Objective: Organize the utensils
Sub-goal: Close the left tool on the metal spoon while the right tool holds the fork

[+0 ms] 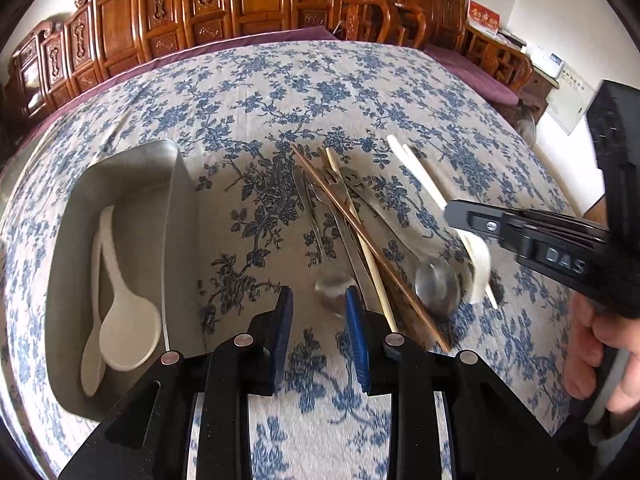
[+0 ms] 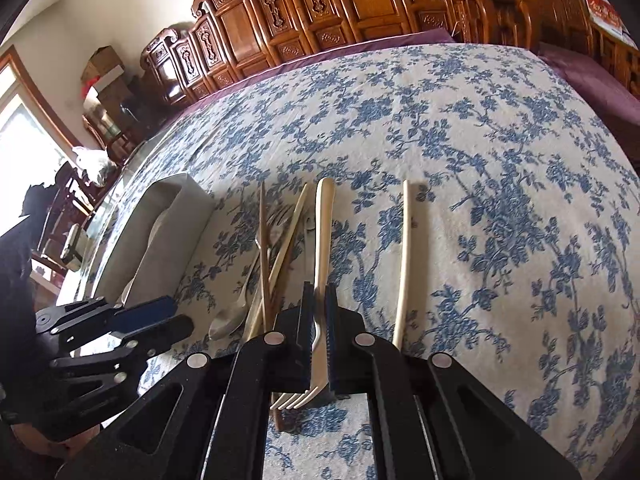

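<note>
Floral tablecloth (image 2: 480, 140) beneath carved wooden screen (image 2: 320, 12).

The right gripper (image 2: 319, 332) is clamping a cream plastic fork (image 2: 323, 240) by its neck, tines pointing toward the camera; a single pale chopstick (image 2: 403, 264) is lying just right, the utensil pile (image 2: 268, 264) and metal tray (image 2: 160, 232) sitting left
</note>
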Available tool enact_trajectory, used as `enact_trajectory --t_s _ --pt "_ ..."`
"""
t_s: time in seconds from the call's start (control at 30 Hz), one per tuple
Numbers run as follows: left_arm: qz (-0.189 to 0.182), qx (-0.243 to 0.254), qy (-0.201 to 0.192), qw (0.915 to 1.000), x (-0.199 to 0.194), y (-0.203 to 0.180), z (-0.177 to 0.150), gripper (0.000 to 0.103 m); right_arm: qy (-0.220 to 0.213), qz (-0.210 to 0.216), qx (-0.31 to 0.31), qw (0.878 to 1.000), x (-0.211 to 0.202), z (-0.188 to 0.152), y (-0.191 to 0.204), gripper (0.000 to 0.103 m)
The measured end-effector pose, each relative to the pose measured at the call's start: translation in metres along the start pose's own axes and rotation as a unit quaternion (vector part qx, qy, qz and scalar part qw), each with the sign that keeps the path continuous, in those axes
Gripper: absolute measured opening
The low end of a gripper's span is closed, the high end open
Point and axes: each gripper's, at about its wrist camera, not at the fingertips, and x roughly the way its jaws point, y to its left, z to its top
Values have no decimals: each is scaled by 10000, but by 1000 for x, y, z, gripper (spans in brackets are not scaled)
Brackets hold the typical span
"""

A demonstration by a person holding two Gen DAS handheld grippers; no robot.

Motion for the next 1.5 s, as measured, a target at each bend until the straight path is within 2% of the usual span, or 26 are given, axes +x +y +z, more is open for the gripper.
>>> enact_trajectory --t_s 0.2,0.4,0.6,0.87,0.93,1.07,1.27,1.5 --pt "-29 -162 232 9996 27 0 16 25 -49 16 81 10000 -4 4 -9 7" --pt "132 -232 422 9988 48 2 28 25 -135 102 122 9998 -9 7 -12 7" --pt "438 18 484 9979 52 -10 31 23 -159 132 119 9997 -11 8 -12 7" --pt "385 73 705 9967 50 -9 30 22 -210 170 92 9996 -15 9 -10 7" --pt "331 68 797 9962 52 -7 34 20 -221 173 71 9996 -16 9 -8 7" --pt "267 97 848 9960 53 -5 36 5 -231 152 43 9996 -17 9 -6 7" --pt "100 5 873 9961 52 3 38 2 -241 126 41 9996 -18 8 -7 7" --pt "172 41 766 9969 42 3 32 0 -222 94 35 9997 -16 6 -7 7"
